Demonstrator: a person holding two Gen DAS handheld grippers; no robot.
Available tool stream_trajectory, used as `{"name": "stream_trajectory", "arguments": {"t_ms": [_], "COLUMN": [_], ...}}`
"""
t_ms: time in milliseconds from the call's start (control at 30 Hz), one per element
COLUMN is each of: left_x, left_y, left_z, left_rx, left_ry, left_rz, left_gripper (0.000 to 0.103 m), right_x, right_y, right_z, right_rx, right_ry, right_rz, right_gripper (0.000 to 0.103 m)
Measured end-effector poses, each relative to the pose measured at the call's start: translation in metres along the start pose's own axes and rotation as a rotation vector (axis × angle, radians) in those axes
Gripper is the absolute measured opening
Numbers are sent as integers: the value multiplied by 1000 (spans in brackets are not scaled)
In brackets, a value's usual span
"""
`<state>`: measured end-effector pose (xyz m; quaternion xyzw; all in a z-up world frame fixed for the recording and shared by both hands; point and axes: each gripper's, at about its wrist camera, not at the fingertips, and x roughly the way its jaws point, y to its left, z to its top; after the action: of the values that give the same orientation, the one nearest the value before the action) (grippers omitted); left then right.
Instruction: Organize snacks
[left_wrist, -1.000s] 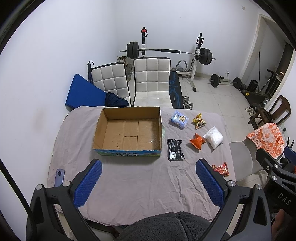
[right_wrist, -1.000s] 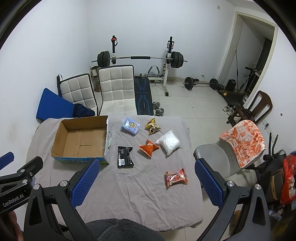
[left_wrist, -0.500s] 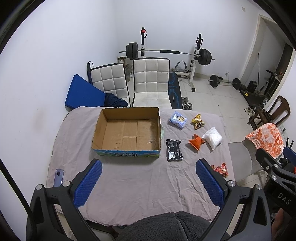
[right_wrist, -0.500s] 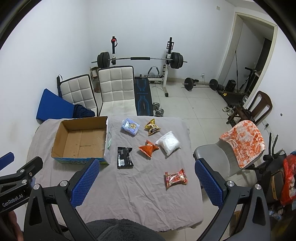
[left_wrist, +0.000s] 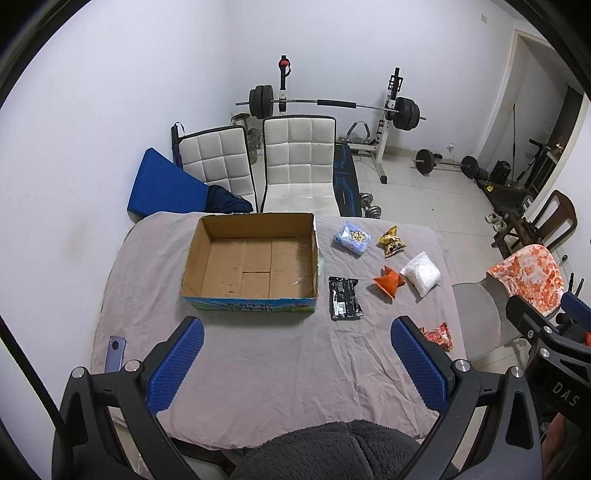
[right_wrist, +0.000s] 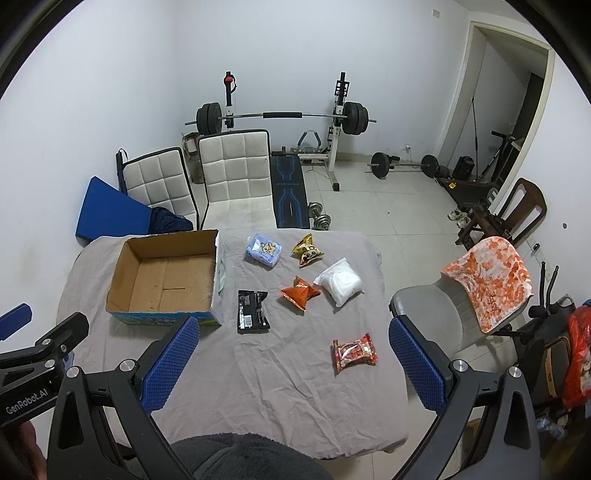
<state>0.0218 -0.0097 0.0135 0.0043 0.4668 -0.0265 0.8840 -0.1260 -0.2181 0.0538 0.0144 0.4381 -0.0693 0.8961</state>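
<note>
Snacks (right_wrist: 354, 353), six loose packets beside empty cardboard box (left_wrist: 251, 264)

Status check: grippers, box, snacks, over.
Left gripper and right gripper open, holding nothing. Cardboard box has nothing inside. Six snack packets loose on table. Nothing blocking.

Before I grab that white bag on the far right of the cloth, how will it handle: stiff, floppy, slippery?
The white bag looks puffy and soft, so it will probably sag and deform between the fingers. Its film looks glossy, so it may slip; pinching a sealed edge seems safer. It lies flat on the cloth, unlikely to roll.
</note>
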Motion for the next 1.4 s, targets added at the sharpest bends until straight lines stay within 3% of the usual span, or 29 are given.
{"name": "stream_trajectory", "arguments": {"t_ms": [267,367,500,667,800,967,1100,1400], "left_x": [27,50,101,196,281,378,427,502], "left_y": [-22,-33,-58,-89,-113,-141,-149,-158], "left_z": [19,34,49,46,33,17,14,-1], "left_rx": [33,42,57,63,69,96,121,144], "left_ry": [-13,5,71,220,369,547,623,741], "left_rz": [-50,-82,-99,-79,-71,-57,-16,66], "left_gripper": [103,103,103,103,103,103,103,103], "right_x": [23,46,103,218,330,427,464,492], "right_y": [-35,-64,-106,-162,-203,-218,-219,-223], "right_z": [6,12,11,-24,-87,-146,-169,-192], "right_rx": [59,98,161,331,595,778,831,890], "right_ry": [30,66,179,400,626,781,831,876], "right_rz": [-50,-90,-120,-87,21,29,35,78], "right_gripper": [103,103,103,103,102,96,95,77]}}
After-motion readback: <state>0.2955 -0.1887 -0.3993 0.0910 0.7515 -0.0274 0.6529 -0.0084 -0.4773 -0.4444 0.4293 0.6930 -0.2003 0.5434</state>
